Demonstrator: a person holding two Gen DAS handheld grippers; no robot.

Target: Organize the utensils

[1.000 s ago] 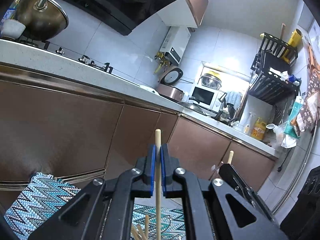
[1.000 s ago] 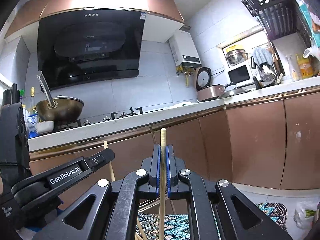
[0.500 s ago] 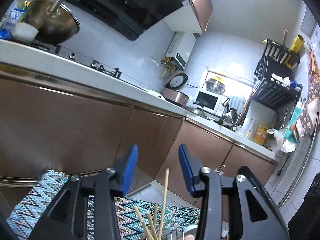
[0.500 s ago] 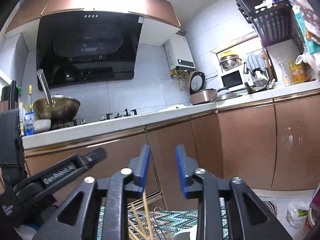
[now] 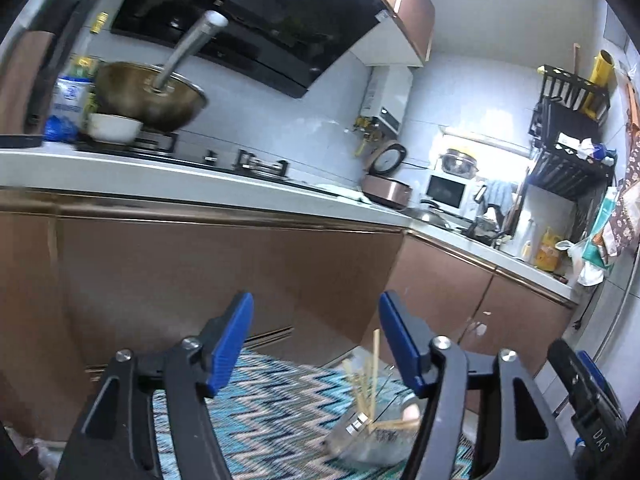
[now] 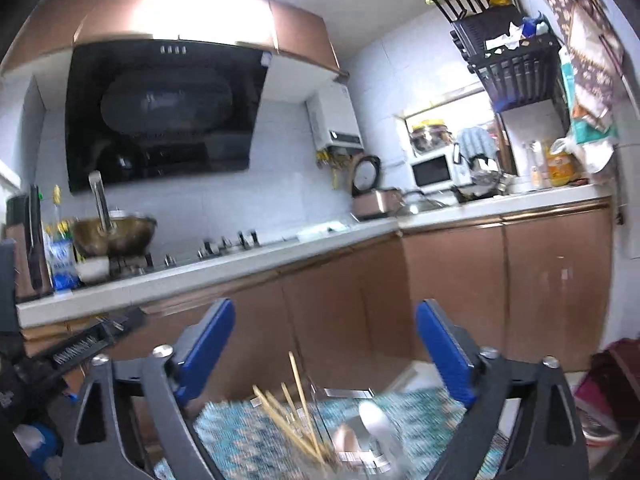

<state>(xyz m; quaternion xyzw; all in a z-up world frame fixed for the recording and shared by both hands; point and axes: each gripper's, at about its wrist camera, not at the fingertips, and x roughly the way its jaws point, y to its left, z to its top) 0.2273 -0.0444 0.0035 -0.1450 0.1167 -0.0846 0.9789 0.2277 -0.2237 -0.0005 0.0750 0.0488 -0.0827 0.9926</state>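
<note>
With the left gripper (image 5: 316,340) and right gripper (image 6: 324,350) just spread wide and empty, the chopsticks (image 6: 294,416) lean loosely in what looks like a wire holder (image 5: 364,436) below, so a clipped stick could tip it.

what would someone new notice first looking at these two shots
Probably the blue-padded fingers of each tool, spread wide at the bottom of both views with nothing between them. Below them, a bundle of wooden chopsticks stands in a holder on the zigzag-patterned mat. Further back, a big brass-coloured wok with a long handle sits on the stove, under the black range hood.
</note>
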